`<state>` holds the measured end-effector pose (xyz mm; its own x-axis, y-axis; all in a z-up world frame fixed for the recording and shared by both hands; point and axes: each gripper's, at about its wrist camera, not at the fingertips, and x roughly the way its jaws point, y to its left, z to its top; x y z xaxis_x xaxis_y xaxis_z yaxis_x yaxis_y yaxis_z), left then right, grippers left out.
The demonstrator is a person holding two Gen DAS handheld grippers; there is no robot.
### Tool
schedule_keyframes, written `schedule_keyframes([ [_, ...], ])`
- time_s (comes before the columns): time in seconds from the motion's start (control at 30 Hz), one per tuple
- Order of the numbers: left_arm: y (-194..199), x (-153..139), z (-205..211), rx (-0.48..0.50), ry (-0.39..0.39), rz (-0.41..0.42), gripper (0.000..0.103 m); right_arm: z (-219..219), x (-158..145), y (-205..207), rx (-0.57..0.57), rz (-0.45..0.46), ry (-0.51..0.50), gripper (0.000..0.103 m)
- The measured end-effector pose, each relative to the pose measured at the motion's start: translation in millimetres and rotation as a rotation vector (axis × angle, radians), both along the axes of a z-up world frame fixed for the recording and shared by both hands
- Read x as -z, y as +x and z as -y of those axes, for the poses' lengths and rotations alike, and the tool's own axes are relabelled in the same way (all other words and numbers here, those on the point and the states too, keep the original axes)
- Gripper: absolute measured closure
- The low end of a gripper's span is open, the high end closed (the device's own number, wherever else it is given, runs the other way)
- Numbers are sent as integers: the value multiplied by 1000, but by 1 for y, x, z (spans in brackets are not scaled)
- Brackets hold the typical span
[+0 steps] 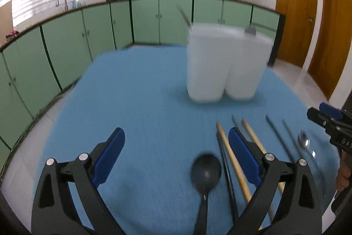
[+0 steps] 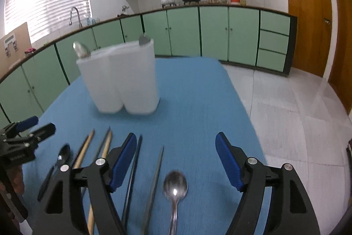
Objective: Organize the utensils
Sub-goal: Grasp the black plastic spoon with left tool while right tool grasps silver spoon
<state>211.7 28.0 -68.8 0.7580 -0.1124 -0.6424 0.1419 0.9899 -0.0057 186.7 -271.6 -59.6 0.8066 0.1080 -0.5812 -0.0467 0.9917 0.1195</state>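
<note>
Hovering wide-fingered: left gripper over black spoon, right gripper over steel spoon; "DA" partly reading at three o'clock.

Table cloth: plain blue.
Twin-compartment plastic holder: translucent white.
Round-bowled plastic spoon: dark grey.
Metal spoon: shiny silver.
Wooden chopsticks: light tan.
Gripper pads: blue, black frames.
Cabinet doors: pale green, dark trim.

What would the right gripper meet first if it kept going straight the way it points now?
Most likely the metal spoon, whose bowl lies between the open fingers of the right gripper on the blue cloth; depth is unclear.
</note>
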Motion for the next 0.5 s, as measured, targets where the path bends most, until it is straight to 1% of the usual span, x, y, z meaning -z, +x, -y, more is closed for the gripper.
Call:
schedule_keyframes([
  [0.1, -2, 14, 2, 6, 22, -42, 11, -2, 10, -6, 3, -21, -5, 30],
  [0.27, 3, 23, 2, 16, 25, -75, 11, 1, 15, -12, 5, -29, 1, 30],
  [0.3, 4, 24, 1, 17, 21, -83, 16, 2, 15, -11, 5, -30, 2, 30],
  [0.37, 7, 26, 4, 23, 16, -105, 29, 2, 16, -12, 6, -33, 3, 30],
  [0.43, 12, 28, 7, 33, 6, -128, 39, 2, 18, -12, 7, -39, 3, 30],
  [0.5, 11, 29, 6, 37, 6, -133, 41, 2, 19, -12, 8, -44, 5, 30],
])
